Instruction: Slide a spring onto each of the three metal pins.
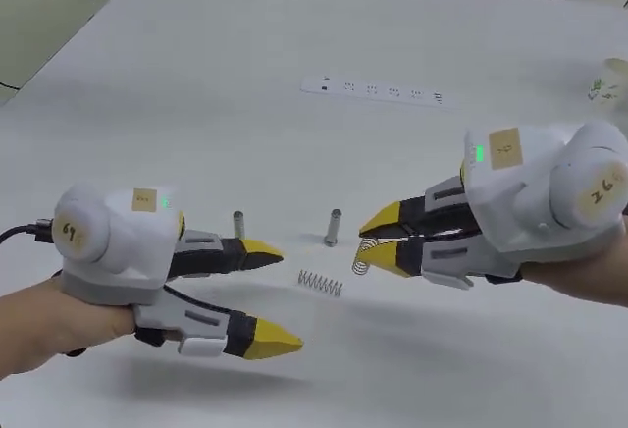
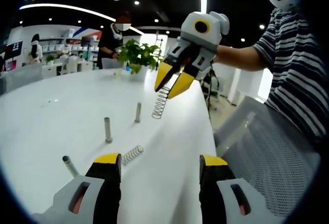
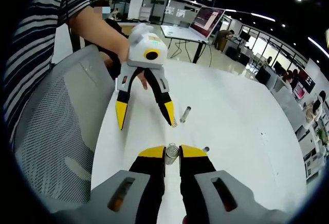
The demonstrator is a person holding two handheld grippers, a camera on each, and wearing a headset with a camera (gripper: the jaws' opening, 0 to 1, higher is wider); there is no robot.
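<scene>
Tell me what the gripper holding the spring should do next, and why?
Probably shift the right gripper sideways until the spring's free end sits over the top of the nearest pin. The jaws are shut on one end of the spring, which dangles just beside that pin. The pin stands upright and bare, so lining up seems to come before lowering.

Loose spring [image 1: 320, 284] on table [image 1: 196, 104], two upright pins [image 1: 334, 228] beyond it, right gripper [image 1: 360, 246] beside it pinching second spring [image 1: 363, 263] — left gripper [image 1: 292, 298] gaping.
</scene>
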